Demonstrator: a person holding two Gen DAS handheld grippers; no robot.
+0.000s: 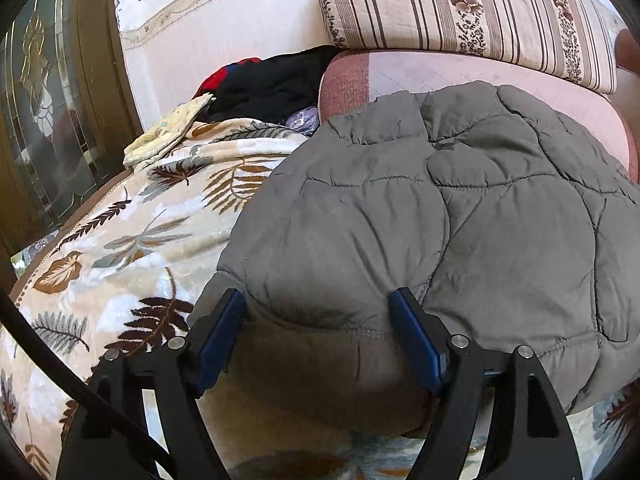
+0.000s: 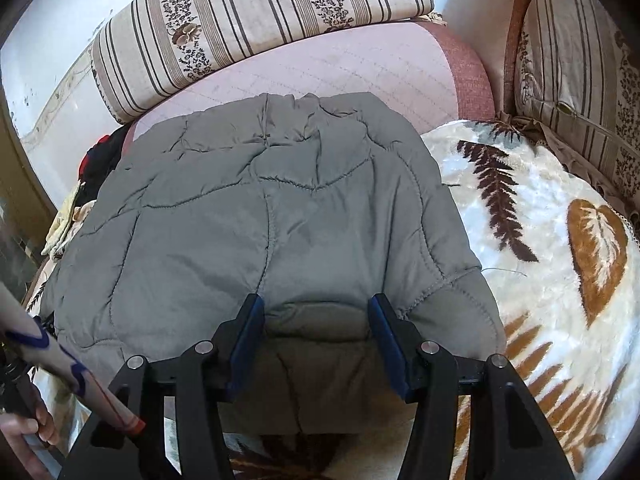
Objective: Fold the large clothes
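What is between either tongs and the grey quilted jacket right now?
Nothing visible. The near edge of the grey quilted jacket already sits between the fingers of both the left tongs and the right tongs, lying on the leaf-print blanket.

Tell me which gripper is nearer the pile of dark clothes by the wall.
Left. The left gripper sits at the grey quilted jacket's near edge on the side toward the dark clothes; the right gripper is at the jacket's opposite side.

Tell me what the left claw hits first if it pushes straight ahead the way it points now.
The grey quilted jacket: its near edge already sits between the left claw's fingers. Whether they press on it is unclear. The leaf-print blanket lies underneath.
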